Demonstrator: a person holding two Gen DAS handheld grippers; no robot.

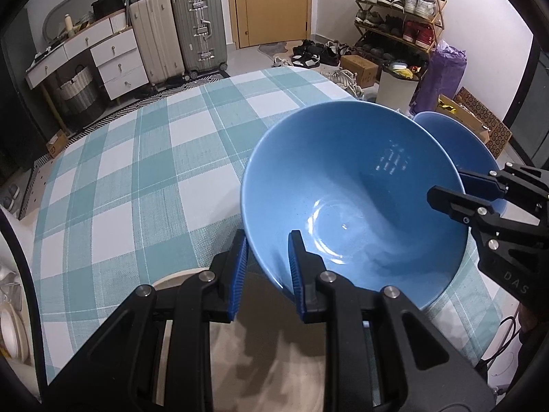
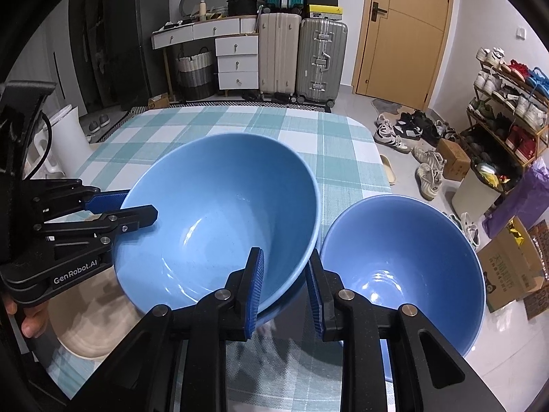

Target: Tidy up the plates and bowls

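1. Our left gripper [image 1: 267,267] has its blue ribbed pads clamped on the near rim of the large glossy blue ceramic bowl [image 1: 353,202], one pad outside the wall and one inside. We judge that a rim pinch is used because the bowl is too wide to span.

2. That grip holds the large bowl tilted, its mouth turned toward us. Its base seems to hang just clear of the teal-and-white checked tablecloth [image 1: 137,158], though we cannot be sure.

3. Our right gripper [image 2: 284,285] has its pads close together around the near rim of the smaller blue ceramic bowl [image 2: 405,267]. The rim runs through the narrow gap, so we read it as gripped.

4. The two bowls sit just beside each other, rims nearly touching, likely so one can be nested in the other.

5. A round beige plate [image 1: 178,278] lies under the left gripper, on the cloth, probably waiting its turn.

6. Beyond the table stand suitcases [image 1: 178,34] and a shoe rack [image 1: 398,10], well apart from our work.
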